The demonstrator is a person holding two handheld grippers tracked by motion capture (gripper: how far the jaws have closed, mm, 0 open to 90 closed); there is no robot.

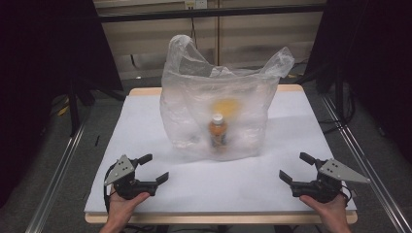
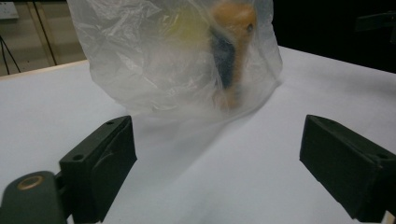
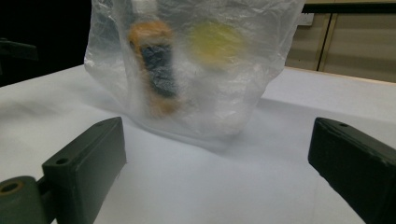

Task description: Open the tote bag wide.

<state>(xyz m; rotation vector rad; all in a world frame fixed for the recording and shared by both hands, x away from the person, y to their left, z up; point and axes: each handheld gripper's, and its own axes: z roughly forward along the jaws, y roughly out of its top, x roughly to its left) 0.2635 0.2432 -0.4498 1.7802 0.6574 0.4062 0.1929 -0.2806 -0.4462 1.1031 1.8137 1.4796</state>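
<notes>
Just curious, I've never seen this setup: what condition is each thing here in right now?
Plastic bag: standing upright, top open, handles up.
Bottle: upright inside the bag, capped.
Yellow thing: inside the bag, blurred.
Left gripper: open, holding nothing.
Right gripper: open, holding nothing.

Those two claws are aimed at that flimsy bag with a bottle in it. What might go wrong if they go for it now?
The plastic bag is thin and crumpled, so the open left gripper or right gripper may pinch only a fold and slip off. The orange bottle stands upright inside; a tug on the film could tip it over. A yellow object behind it is blurred through the plastic, so a grasp through the bag would be partly blind.
</notes>
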